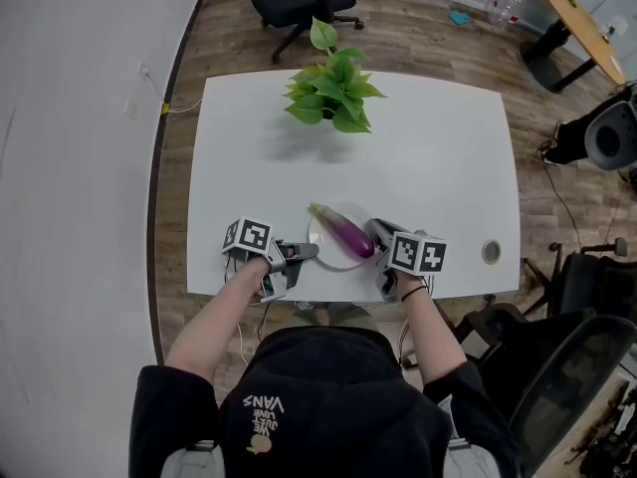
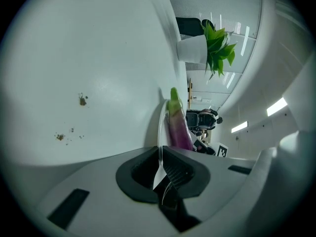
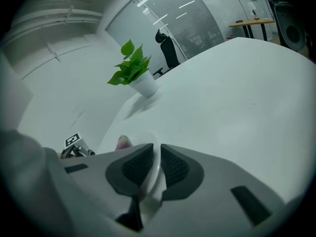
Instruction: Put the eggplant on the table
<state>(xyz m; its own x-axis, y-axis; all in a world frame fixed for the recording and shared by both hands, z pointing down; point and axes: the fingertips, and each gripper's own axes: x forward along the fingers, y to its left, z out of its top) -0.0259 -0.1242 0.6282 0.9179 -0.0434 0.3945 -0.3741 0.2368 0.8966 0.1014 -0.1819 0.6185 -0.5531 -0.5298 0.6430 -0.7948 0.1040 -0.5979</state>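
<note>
**Both grippers pinch the plate; the eggplant lies on it**

The eggplant (image 1: 344, 232) lies across a white plate (image 1: 333, 258) close to the near edge of the table (image 1: 438, 157), green stem toward the far left, purple body toward the near right; it is on the plate, not yet on the tabletop itself. The left gripper (image 1: 307, 252) is pressed onto the plate's left rim, and its own view shows the thin white edge caught between the dark pads; the right gripper (image 1: 376, 233) pinches the right rim in the same way. Taking the plate from opposite sides probably serves to keep it level, so that the eggplant does not roll off; whether the plate rests on the table or is raised a little, I cannot tell. A potted plant (image 1: 333, 93) stands well apart at the far side, leaving open tabletop between. Next would likely be tipping the plate or re-gripping the eggplant directly; a fast tilt could let it roll toward the near edge.
</note>
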